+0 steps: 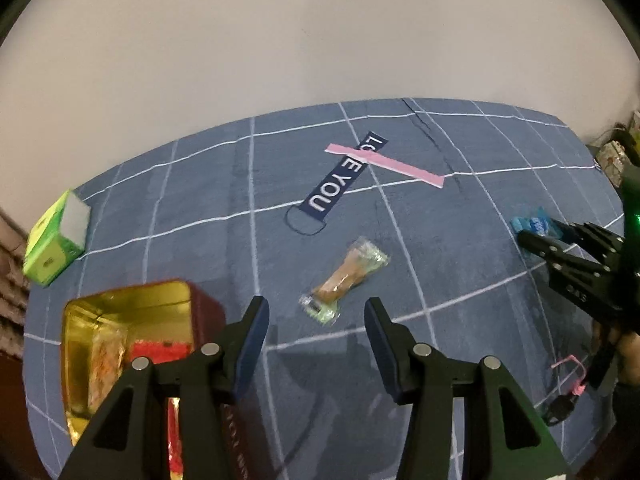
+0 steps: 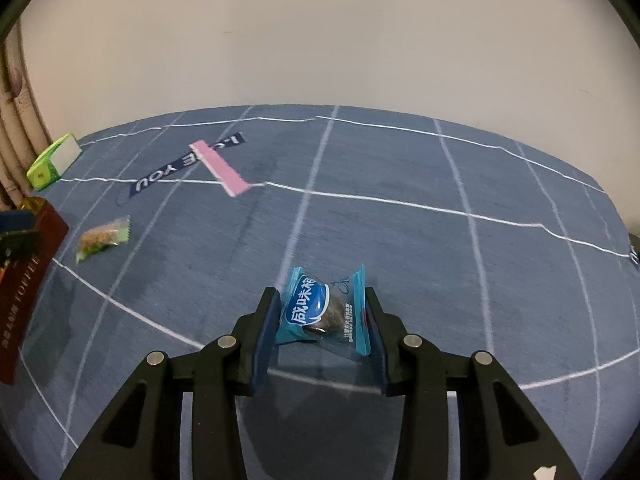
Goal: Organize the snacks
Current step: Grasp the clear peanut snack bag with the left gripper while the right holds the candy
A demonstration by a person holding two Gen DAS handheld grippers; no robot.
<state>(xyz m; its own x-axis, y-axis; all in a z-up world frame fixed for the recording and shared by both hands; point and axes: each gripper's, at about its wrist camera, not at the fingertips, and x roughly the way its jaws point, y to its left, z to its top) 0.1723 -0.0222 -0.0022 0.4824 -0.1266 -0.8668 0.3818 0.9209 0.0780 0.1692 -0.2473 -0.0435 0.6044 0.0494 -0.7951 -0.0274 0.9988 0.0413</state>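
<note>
Now clamped across the blue snack packet (image 2: 324,310) by the right claw (image 2: 322,320), ready for carrying to the open red tin (image 1: 132,344). Left claw (image 1: 316,332) spread, empty, aimed at the green-wrapped snack (image 1: 346,280) lying flat on the blue table (image 1: 460,280), near the tin for short trips.

A dark blue strap (image 1: 345,178) lying on the blue grid cloth (image 1: 480,280) carries white capitals reading "YOU" at its looped end; the word before it is partly covered by a pink strip (image 1: 386,165) crossing it, leaving only "LO" and "E". The red tin (image 2: 28,276) at nine o'clock in the right wrist view has gold lettering down its side ending in "TOFFEE"; the first word is too blurred to read. The blue snack packet (image 2: 322,312) bears white Chinese characters, "咸味", on a darker blue oval; its small print is illegible.
</note>
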